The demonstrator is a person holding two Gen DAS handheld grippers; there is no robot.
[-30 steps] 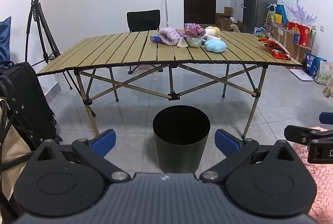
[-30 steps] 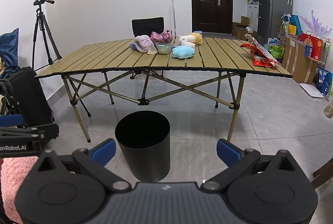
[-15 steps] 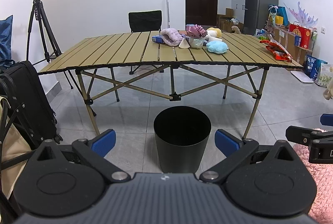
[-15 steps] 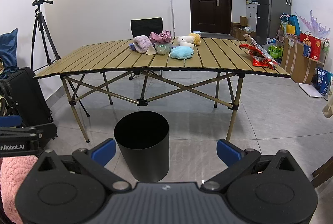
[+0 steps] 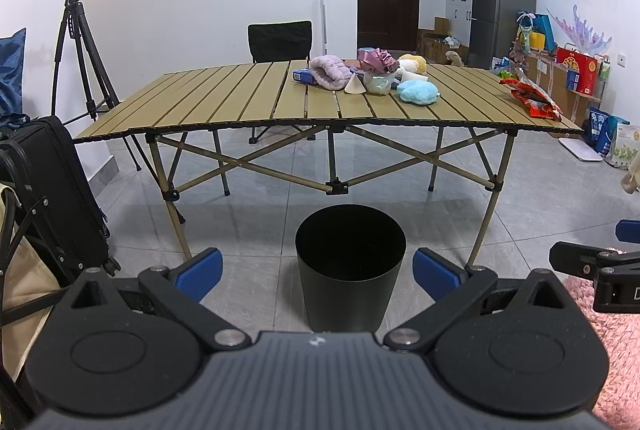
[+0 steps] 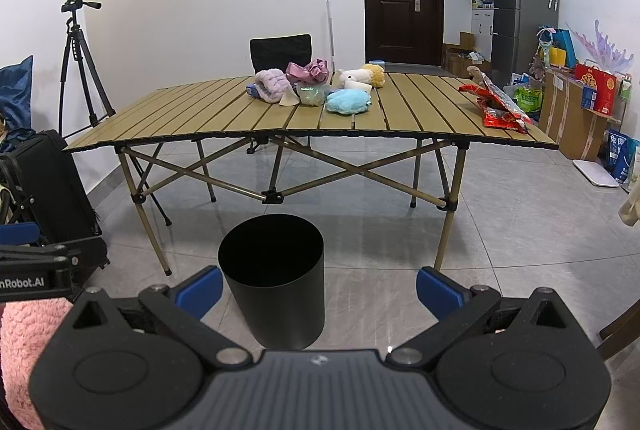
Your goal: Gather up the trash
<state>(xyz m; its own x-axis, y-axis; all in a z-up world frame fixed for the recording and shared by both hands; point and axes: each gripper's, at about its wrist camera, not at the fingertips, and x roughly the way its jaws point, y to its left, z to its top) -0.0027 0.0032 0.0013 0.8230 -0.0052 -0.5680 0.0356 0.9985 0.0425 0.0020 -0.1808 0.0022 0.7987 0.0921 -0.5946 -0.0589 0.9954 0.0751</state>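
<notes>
Black bin (image 5: 350, 262) between spread left tongs (image 5: 318, 272); trash apparently on table (image 5: 224, 102)

I count one black bin (image 5: 350, 270) on the floor before one folding table (image 5: 224, 102). On that table: one blue plush (image 5: 418, 93), one lilac plush (image 5: 329, 75), two red snack bags (image 6: 498, 106). Behind it: one chair (image 5: 279, 40).

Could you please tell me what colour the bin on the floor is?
The round floor bin is black, clearest in the right wrist view.
</notes>
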